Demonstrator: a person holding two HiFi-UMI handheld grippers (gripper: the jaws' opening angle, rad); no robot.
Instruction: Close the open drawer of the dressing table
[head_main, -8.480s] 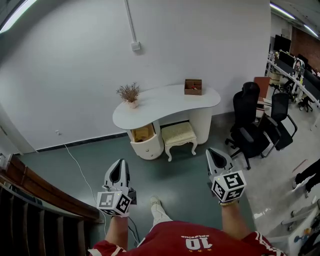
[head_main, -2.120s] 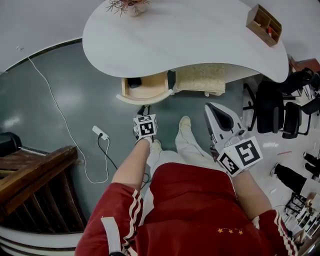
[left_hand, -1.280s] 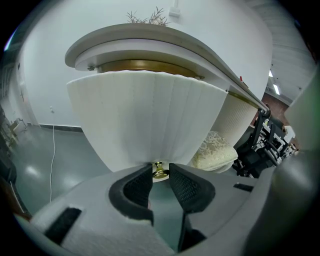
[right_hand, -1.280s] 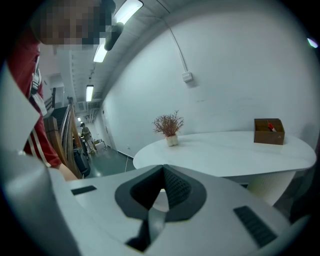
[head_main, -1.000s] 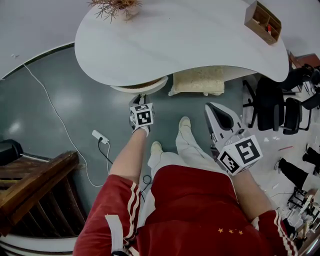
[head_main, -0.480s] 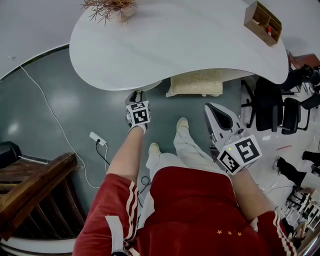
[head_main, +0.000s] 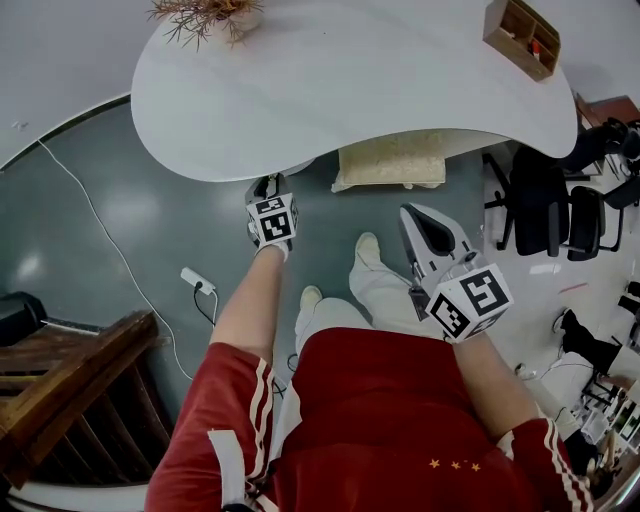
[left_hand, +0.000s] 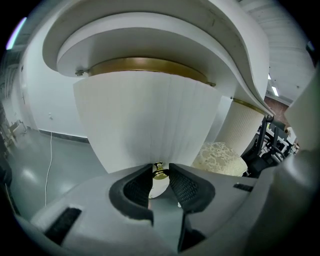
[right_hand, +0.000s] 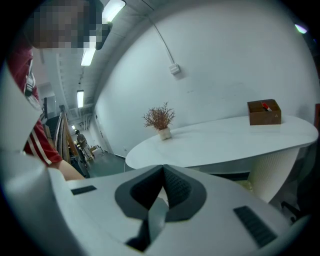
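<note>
The white dressing table (head_main: 350, 80) fills the top of the head view. Its curved drawer is pushed in under the top, and only a sliver shows at the edge (head_main: 300, 165). In the left gripper view the ribbed white drawer front (left_hand: 150, 120) stands right ahead under a brass trim line. My left gripper (head_main: 266, 184) reaches under the table edge, and its jaws (left_hand: 160, 170) are shut on the drawer's small brass knob (left_hand: 159, 173). My right gripper (head_main: 407, 212) hangs apart at the right above the floor, shut and holding nothing (right_hand: 163, 169).
A cream stool (head_main: 390, 160) stands under the table right of the drawer. A dried plant (head_main: 200, 12) and a wooden box (head_main: 520, 35) sit on top. Black office chairs (head_main: 545, 200) are at right, a power strip with cable (head_main: 197, 281) and a wooden railing (head_main: 70, 370) at left.
The drawer, open about two seconds ago, has slid in under the tabletop. My left gripper has followed it towards the table. The right gripper has sunk slightly.
</note>
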